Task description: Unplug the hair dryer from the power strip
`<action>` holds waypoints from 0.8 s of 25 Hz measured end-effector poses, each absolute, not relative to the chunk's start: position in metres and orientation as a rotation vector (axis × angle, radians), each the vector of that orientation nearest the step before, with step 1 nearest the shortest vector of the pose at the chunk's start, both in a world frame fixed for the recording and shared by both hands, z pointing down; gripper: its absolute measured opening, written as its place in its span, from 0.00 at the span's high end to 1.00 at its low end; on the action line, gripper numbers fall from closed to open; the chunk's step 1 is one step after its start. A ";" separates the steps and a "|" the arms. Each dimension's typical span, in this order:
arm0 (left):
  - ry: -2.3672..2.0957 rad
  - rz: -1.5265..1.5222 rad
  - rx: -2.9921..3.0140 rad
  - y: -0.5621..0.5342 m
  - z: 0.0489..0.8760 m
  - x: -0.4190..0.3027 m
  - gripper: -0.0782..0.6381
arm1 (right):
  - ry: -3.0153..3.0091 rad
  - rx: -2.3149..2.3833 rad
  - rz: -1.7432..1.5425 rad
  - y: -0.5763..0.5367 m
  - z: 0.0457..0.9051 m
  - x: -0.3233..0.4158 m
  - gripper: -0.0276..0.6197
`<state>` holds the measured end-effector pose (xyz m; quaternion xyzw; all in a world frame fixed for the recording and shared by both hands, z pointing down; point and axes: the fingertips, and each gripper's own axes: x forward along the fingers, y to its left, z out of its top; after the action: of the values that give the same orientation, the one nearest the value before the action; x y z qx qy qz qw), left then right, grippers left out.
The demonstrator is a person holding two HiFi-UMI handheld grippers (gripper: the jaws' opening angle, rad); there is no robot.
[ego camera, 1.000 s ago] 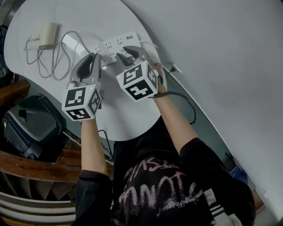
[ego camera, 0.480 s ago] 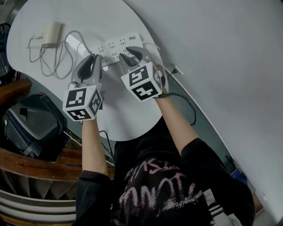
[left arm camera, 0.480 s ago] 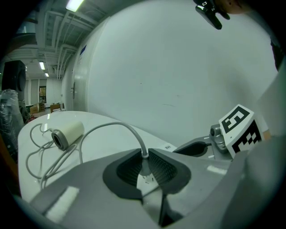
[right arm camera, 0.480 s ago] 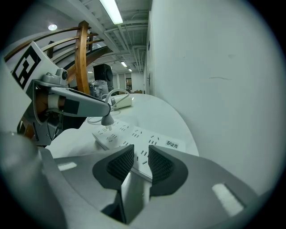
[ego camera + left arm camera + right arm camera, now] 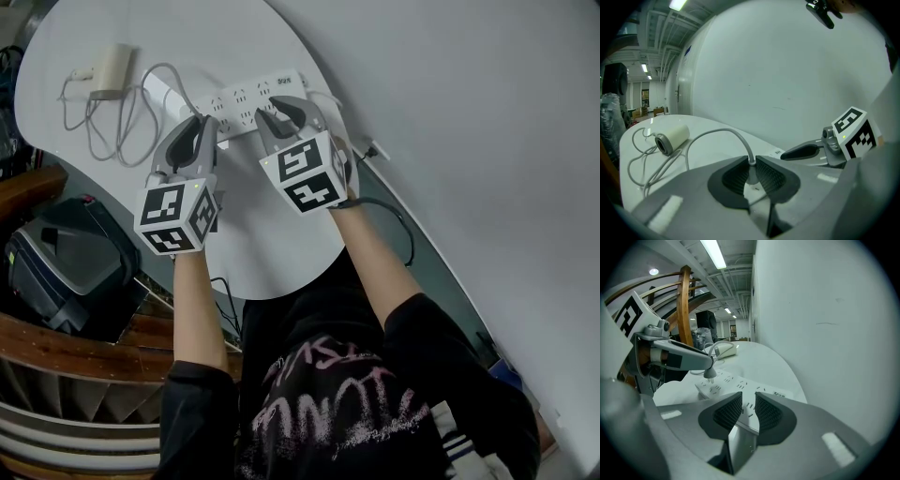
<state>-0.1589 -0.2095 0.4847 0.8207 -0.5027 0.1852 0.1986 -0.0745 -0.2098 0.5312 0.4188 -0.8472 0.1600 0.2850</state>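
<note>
The left tongs [image 5: 751, 165] are clamping the hair dryer's plug [image 5: 709, 373], holding it just above the power strip [image 5: 733, 381]. The right tongs [image 5: 748, 405], having just been closing, are standing narrowly apart over the strip's near end.

White table [image 5: 277, 246], black case [image 5: 49, 272]

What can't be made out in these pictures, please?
Strip print: too small to read, head view.
Plug prongs: hidden between the left gripper's jaws, left gripper view.
Dryer: too small for detail, head view.
</note>
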 end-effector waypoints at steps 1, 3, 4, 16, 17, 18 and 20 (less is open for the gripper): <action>-1.406 0.518 2.296 -0.209 0.485 -0.159 0.82 | -2.272 1.126 0.427 -0.210 0.529 -0.075 0.82; -1.405 0.517 2.296 -0.209 0.485 -0.160 0.82 | -2.279 1.136 0.423 -0.211 0.526 -0.075 0.85; -1.405 0.519 2.296 -0.209 0.485 -0.160 0.82 | -2.281 1.140 0.420 -0.212 0.525 -0.075 0.86; -1.398 0.488 2.301 -0.209 0.480 -0.159 0.82 | -2.314 1.196 0.428 -0.213 0.509 -0.071 0.92; -1.398 0.481 2.300 -0.209 0.479 -0.159 0.82 | -2.315 1.199 0.431 -0.212 0.509 -0.070 0.92; -1.399 0.474 2.301 -0.210 0.478 -0.159 0.82 | -2.315 1.203 0.433 -0.212 0.508 -0.069 0.92; -1.404 0.462 2.305 -0.210 0.474 -0.159 0.82 | -2.316 1.210 0.429 -0.212 0.506 -0.067 0.92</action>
<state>-0.1594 -0.2102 0.4744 0.8248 -0.5022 0.1654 0.2003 -0.0666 -0.2122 0.5057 0.4431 -0.8481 0.1572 0.2442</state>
